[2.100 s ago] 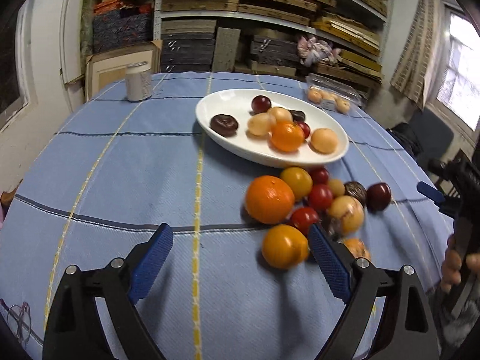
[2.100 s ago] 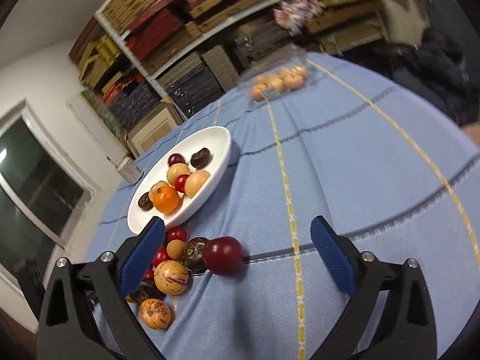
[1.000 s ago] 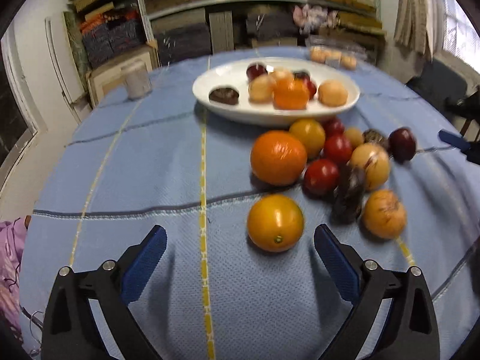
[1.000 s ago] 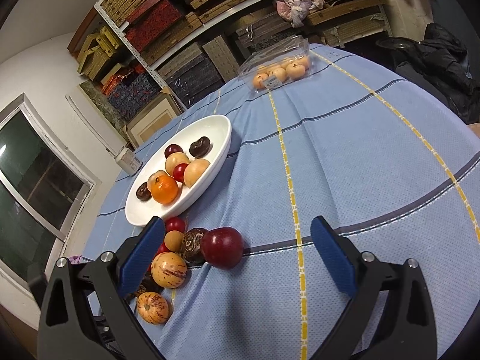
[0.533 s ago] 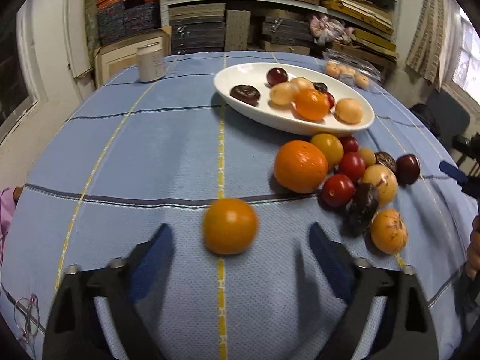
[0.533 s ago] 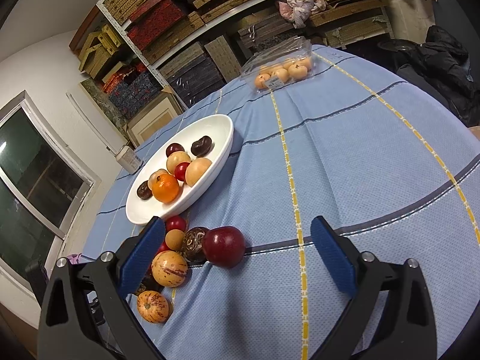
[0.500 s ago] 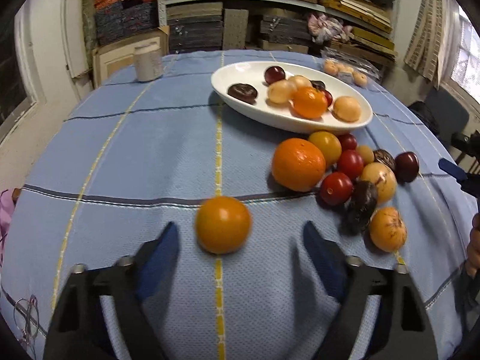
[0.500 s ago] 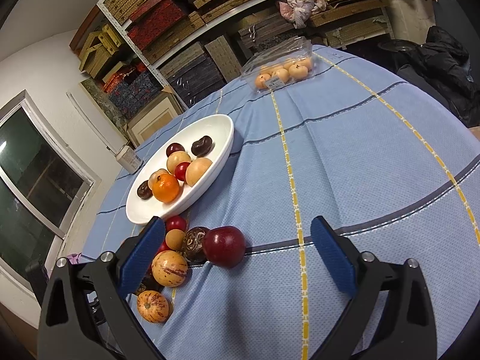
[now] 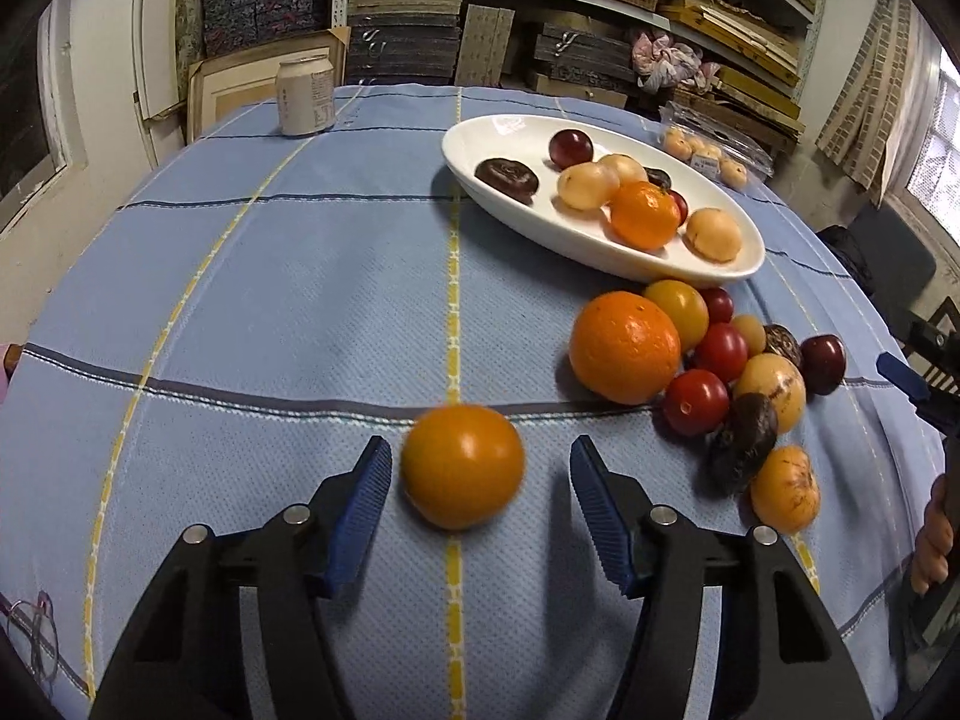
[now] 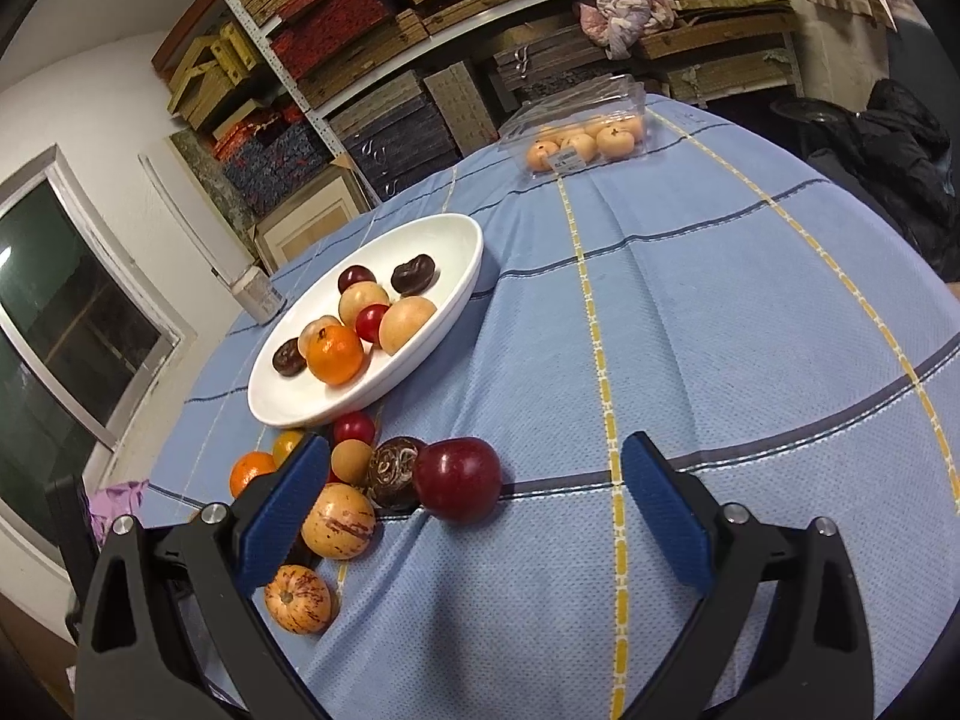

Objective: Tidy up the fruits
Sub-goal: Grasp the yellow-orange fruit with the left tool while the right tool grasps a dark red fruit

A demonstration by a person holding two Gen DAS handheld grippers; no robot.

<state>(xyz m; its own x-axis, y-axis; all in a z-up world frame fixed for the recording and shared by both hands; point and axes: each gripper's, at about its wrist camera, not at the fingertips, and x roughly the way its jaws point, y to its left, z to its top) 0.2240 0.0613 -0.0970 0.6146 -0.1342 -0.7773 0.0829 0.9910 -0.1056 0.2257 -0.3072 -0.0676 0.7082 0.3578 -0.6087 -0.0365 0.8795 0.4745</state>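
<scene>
A round yellow-orange fruit (image 9: 462,468) lies on the blue tablecloth between the blue pads of my left gripper (image 9: 480,471). The jaws are closing: the left pad is almost at the fruit and a gap shows at the right pad. A white oval plate (image 9: 600,252) farther back holds several fruits. Below it lies a loose pile with a big orange (image 9: 624,348), red tomatoes and striped fruits. In the right wrist view my right gripper (image 10: 474,459) is open, and a dark red plum (image 10: 459,477) rests on the cloth just ahead of its fingers.
A white jar (image 9: 305,96) stands at the table's far left edge. A clear plastic box of small orange fruits (image 10: 579,144) sits at the far side. Shelves of stacked boards fill the back wall. A person's hand (image 9: 936,540) shows at the right edge.
The left jaws have narrowed from wide open around the yellow-orange fruit, which now sits nearer between the pads. The right gripper and the plum are unchanged.
</scene>
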